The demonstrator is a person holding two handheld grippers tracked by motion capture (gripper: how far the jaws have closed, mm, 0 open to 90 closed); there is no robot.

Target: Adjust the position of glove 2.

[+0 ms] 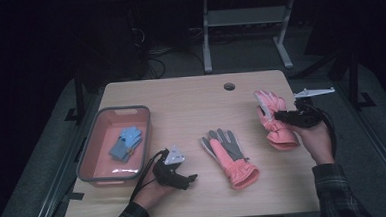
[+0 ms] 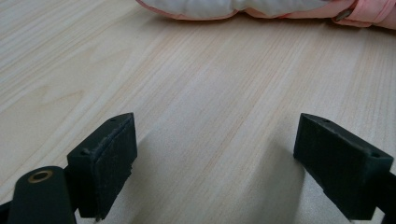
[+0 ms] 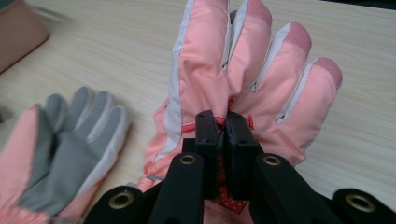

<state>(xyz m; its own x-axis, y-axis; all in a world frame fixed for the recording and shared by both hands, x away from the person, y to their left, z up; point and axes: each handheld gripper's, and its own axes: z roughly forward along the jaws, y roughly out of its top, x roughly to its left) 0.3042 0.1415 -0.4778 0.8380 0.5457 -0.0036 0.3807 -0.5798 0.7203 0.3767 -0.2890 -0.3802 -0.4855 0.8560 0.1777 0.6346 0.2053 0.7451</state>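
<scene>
Wooden table [image 1: 190, 96] | right tool [image 3: 223, 122] pinches pink glove [image 3: 243, 88], seemingly lifted | left tool [image 2: 215, 154] wide

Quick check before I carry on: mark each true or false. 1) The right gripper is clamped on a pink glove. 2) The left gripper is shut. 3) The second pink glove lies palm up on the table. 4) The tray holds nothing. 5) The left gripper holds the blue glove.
1) True: the right gripper is shut on the pink glove.
2) False: the left gripper is open over bare table.
3) True: the second glove shows its grey palm.
4) False: the tray holds a blue glove.
5) False: its jaws hold nothing.
</scene>
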